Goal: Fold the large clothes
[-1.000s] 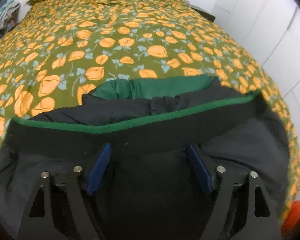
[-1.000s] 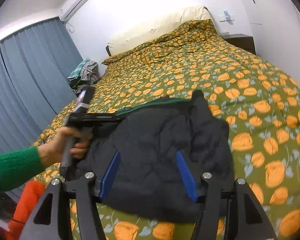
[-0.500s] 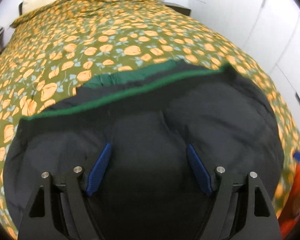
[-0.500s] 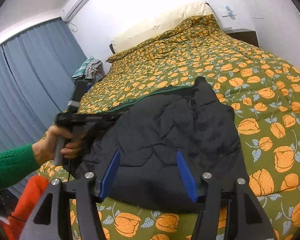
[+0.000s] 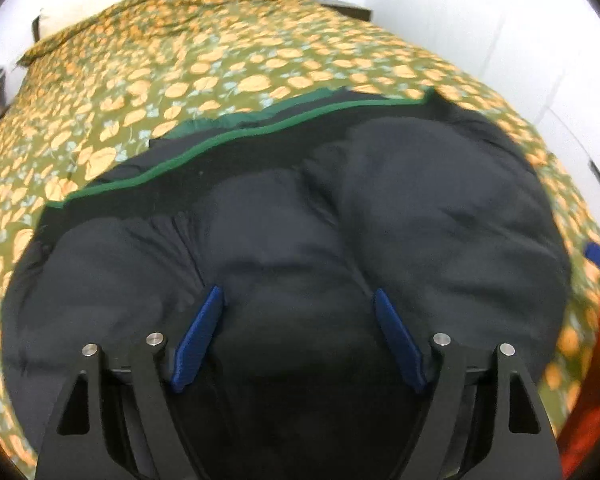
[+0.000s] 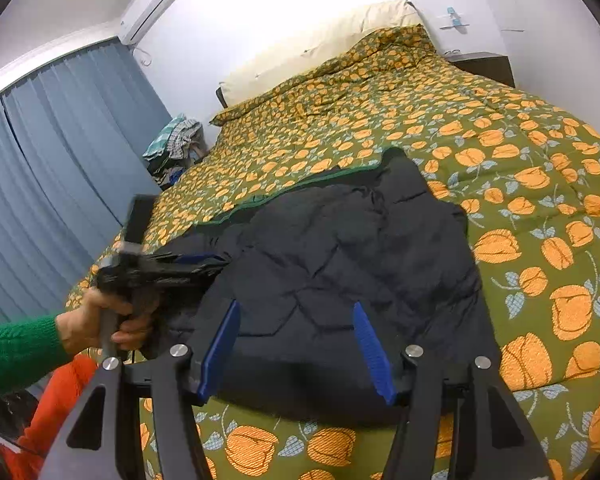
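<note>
A dark navy quilted jacket (image 6: 340, 248) with green lining along its far edge (image 5: 236, 136) lies folded over on the bed's near end. My left gripper (image 5: 298, 300) is open, its blue pads spread just above the jacket's puffy surface (image 5: 380, 208). In the right wrist view the left gripper (image 6: 192, 262) shows at the jacket's left edge, held by a hand in a green sleeve. My right gripper (image 6: 296, 316) is open over the jacket's near edge, holding nothing.
The bed has an olive quilt (image 6: 500, 152) with orange flowers and a cream pillow (image 6: 320, 44) at the head. Blue curtains (image 6: 60, 152) hang left, a clothes pile (image 6: 176, 140) beside them. White wardrobe doors (image 5: 520, 40) stand right, with a dark nightstand (image 6: 484, 66).
The left gripper has moved back and to the left edge of the jacket, so more of the black quilted surface now fills its view. The right gripper has backed off slightly; both stay open.
</note>
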Demonstrator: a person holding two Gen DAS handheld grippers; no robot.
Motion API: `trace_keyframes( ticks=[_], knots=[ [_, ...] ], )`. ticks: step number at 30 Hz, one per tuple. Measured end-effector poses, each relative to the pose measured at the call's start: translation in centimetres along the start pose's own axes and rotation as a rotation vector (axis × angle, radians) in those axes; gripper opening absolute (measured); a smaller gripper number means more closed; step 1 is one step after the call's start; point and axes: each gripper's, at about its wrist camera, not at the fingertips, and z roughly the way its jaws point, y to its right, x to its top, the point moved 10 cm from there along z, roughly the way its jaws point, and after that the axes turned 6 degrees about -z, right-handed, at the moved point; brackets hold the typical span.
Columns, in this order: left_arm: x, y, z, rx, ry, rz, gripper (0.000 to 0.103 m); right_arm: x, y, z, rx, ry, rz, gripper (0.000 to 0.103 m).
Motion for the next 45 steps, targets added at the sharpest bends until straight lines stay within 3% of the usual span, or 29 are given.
trace_keyframes(
  ticks=[5,12,16,20,24,30,32,35,37,40,45],
  knots=[
    [-3.6,0.9,-0.6,0.014,-0.012,0.033,0.079,0.2,0.1,-0.3,0.007,0.015,0.012,0.060],
    [-4.3,0.4,2.0,0.047,-0.010,0.018,0.080,-0.2,-0.1,0.3,0.012,-0.005,0.002,0.060],
    [-4.0,0.7,0.4,0.049,-0.016,0.003,0.075,-0.3,0.2,0.3,0.003,-0.007,0.006,0.060],
    [-6.1,2.2,-2.4,0.041,0.008,0.030,0.075,-0.1,0.3,-0.2,-0.001,0.015,0.012,0.060],
    [-8.2,2.6,-1.2,0.097,0.005,0.084,0.076,0.1,0.4,-0.5,-0.003,0.023,0.019,0.060],
    [-8.3,2.9,-1.3,0.110,-0.013,0.083,0.077,0.2,1.9,-0.6,-0.044,0.031,0.065,0.060],
    [-8.6,3.2,-2.8,0.090,-0.027,0.082,0.078,0.4,3.4,-1.7,-0.097,0.054,0.098,0.062],
    [-7.8,2.7,-5.2,0.026,-0.002,0.001,0.079,0.4,7.8,-3.8,-0.207,0.113,0.238,0.084],
    [-6.8,2.1,-6.4,-0.004,0.027,-0.061,0.080,-0.1,10.5,-4.5,-0.230,0.135,0.367,0.085],
    [-4.7,1.5,-7.5,-0.030,0.077,-0.114,0.081,-1.4,12.5,-4.5,-0.189,0.132,0.519,0.085],
    [-3.1,1.7,-5.9,-0.023,0.103,-0.110,0.081,-3.7,11.8,-3.8,-0.082,0.065,0.671,0.085]
  ],
)
